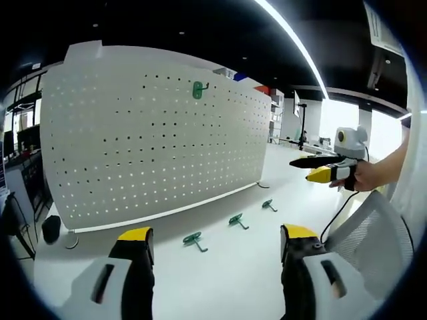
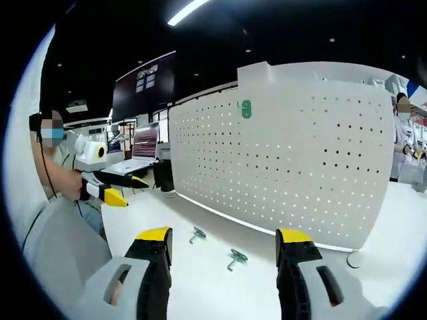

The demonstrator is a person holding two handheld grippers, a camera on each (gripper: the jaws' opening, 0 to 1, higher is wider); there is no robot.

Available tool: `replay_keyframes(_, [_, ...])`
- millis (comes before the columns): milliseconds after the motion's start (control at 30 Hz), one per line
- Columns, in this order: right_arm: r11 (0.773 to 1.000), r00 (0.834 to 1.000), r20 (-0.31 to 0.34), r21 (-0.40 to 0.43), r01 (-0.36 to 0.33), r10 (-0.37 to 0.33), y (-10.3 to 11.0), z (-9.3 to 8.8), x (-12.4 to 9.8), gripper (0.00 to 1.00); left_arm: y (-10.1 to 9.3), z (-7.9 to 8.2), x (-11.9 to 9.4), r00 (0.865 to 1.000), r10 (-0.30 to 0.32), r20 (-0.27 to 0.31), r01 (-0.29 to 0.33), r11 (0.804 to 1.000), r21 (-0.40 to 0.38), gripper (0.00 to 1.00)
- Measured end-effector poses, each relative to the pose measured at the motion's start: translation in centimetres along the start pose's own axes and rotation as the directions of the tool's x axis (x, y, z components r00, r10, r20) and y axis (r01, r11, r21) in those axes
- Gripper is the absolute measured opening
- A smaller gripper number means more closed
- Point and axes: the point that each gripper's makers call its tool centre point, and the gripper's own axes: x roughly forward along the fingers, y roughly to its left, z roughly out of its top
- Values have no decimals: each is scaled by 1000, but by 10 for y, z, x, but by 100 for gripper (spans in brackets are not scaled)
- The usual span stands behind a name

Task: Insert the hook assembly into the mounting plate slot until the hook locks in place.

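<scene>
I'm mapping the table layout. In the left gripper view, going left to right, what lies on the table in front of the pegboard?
Black object by the board's foot → first green hook → second green hook → third green hook.

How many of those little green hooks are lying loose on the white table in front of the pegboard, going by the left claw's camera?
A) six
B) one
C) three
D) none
C: in the left gripper view three green hooks lie in a row on the table, the nearest, the middle and the farthest; a fourth already hangs high on the pegboard.
</scene>
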Motion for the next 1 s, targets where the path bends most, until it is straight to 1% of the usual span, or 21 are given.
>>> replay_keyframes(133, [1000, 1000, -7, 11, 4, -4, -1, -4, -2, 61, 0, -1, 0, 1000, -1, -2, 1, 1000, -1, 80])
replay_keyframes(200, [1000, 1000, 4, 11, 14, -14, -3, -1, -3, 61, -1, -1, 0, 1000, -3, -5, 3, 1000, 1, 80])
replay_keyframes(333, [1000, 1000, -17, 7, 19, -18, -4, -5, -2, 61, -1, -3, 1, 1000, -6, -10, 6, 1000, 3, 80])
replay_keyframes(533, [1000, 1000, -22, 12, 23, -22, -4, -6, -2, 60, -2, -5, 3, 1000, -15, -24, 15, 1000, 16, 80])
replay_keyframes(567, [1000, 1000, -23, 11, 22, -22, -4, -6, -2, 60, -1, -7, 5, 999, -19, -37, 20, 999, 25, 80])
replay_keyframes(667, [1000, 1000, -24, 11, 19, -18, -3, -7, -2, 60, 3, -5, 8, 999, -25, -47, 27, 999, 42, 79])
replay_keyframes(800, [1000, 999, -30, 11, 17, -17, -3, -8, -1, 60, 8, -6, 15, 996, -36, -84, 41, 997, 60, 79])
replay_keyframes(867, [1000, 999, -36, 13, 18, -17, -2, -9, -1, 60, 11, -9, 18, 993, -43, -111, 50, 997, 60, 79])
replay_keyframes(900, [1000, 999, -37, 15, 18, -18, -3, -10, -1, 60, 11, -9, 20, 992, -46, -114, 54, 996, 69, 79])
replay_keyframes(1000, [999, 999, -44, 25, 22, -21, -4, -12, -1, 60, 12, -11, 26, 987, -67, -147, 79, 993, 83, 79])
